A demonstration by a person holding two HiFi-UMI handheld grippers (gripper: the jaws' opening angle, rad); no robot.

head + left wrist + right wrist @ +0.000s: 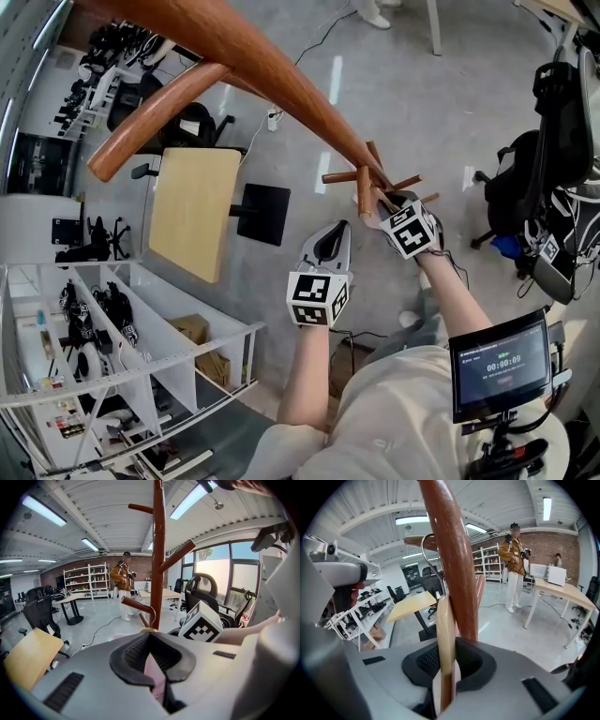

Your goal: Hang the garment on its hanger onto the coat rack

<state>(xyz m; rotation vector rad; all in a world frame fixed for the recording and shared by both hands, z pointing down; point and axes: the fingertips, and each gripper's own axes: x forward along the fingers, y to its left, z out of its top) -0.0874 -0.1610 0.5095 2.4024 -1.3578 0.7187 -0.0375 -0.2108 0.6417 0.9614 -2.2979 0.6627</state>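
The brown wooden coat rack (272, 66) rises toward me, its lower pegs (361, 178) just ahead of both grippers. My right gripper (389, 202) is shut on a pale wooden hanger (445, 639), held edge-on against the rack's pole (452, 550). The hanger's metal hook (425, 550) curves up beside the pole; in the left gripper view the hook (151, 616) lies over a low peg (136, 605). My left gripper (333, 239) is shut on a fold of pink garment fabric (154, 677). The rest of the garment is hidden.
A light wooden tabletop (192, 211) on a black base stands left of the rack. White shelving (122, 347) fills the lower left. Black chairs and bags (553, 141) crowd the right. A person in a brown jacket (123, 588) stands far off.
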